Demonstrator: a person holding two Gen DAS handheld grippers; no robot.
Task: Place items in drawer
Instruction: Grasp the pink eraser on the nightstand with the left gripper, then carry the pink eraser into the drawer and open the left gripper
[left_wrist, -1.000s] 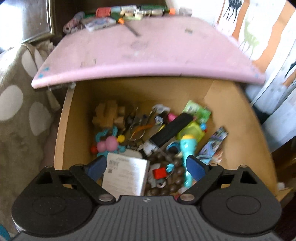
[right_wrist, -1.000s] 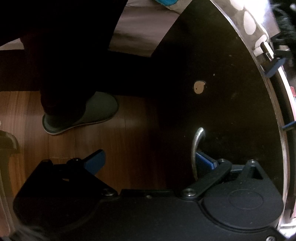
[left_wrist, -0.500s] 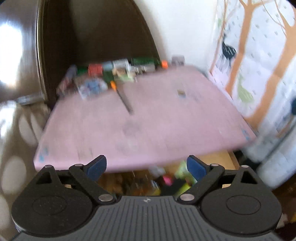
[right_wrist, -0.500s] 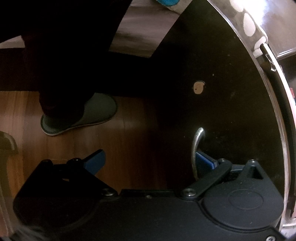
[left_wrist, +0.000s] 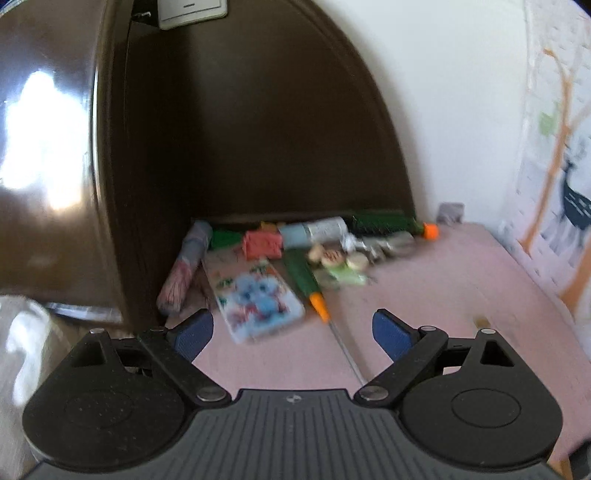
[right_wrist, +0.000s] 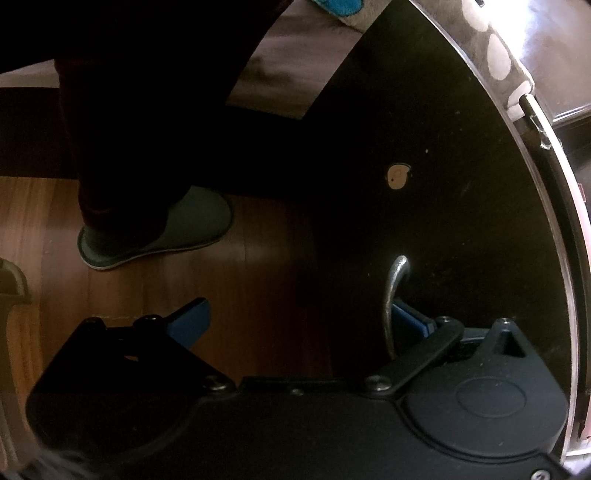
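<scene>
My left gripper (left_wrist: 291, 330) hangs with its jaws spread wide and nothing between them, above the pink tabletop (left_wrist: 424, 295); ahead of my blue pads (left_wrist: 194, 332) lies a flat packet with a blue cartoon figure (left_wrist: 255, 295), and just beside it a green screwdriver with an orange collar (left_wrist: 306, 282), its thin shaft running back between my fingers; further back a blurred heap of small things (left_wrist: 332, 240) sits against the dark headboard (left_wrist: 258, 129). My right gripper (right_wrist: 299, 317) is also parted wide and clenches nothing; one blue pad (right_wrist: 408, 319) is tucked behind the curved metal handle (right_wrist: 393, 295) of the dark drawer front (right_wrist: 443, 203), touching it, the other pad over the wooden floor (right_wrist: 147, 295); a grey slipper (right_wrist: 159, 229) stands near.
</scene>
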